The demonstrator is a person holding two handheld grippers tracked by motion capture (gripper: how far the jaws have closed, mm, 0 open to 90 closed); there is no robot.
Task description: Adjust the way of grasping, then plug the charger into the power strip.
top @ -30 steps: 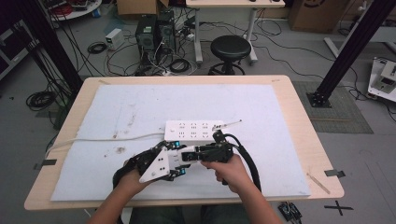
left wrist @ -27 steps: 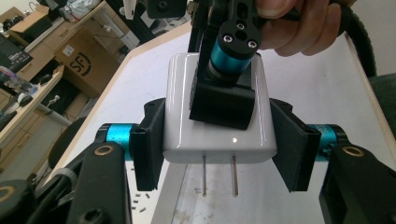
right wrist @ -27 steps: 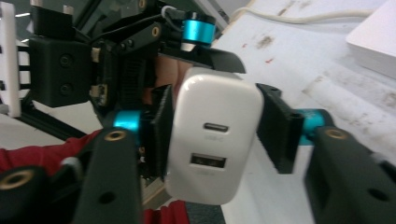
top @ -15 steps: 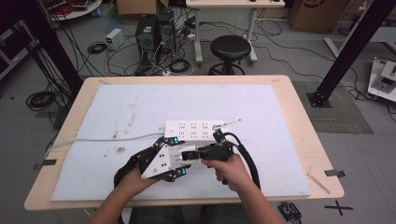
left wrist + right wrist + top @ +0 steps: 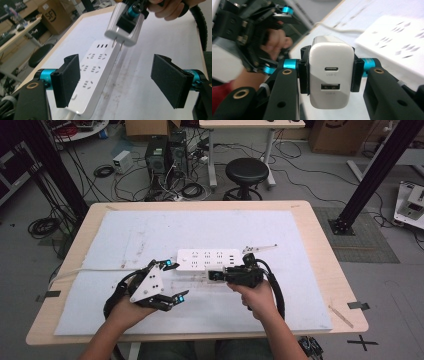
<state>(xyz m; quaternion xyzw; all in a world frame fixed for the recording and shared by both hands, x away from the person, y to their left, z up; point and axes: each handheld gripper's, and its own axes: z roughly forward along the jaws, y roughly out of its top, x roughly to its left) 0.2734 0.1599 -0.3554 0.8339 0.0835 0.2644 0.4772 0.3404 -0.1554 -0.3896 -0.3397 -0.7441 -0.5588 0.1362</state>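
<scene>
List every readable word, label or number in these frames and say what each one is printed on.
"USB-C": on the white charger, under its upper port.
Label under the charger's lower port: too blurred to read.
"SF": in a round logo on the cardboard box beyond the table.
Power strip: no print that can be read.

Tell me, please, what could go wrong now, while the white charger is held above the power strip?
The right gripper grips the charger only by its smooth sides, so it may tilt or slip when pushed. Its prongs hang beside the power strip, not over a socket, and could miss. The left gripper is open, so the strip may slide.
</scene>
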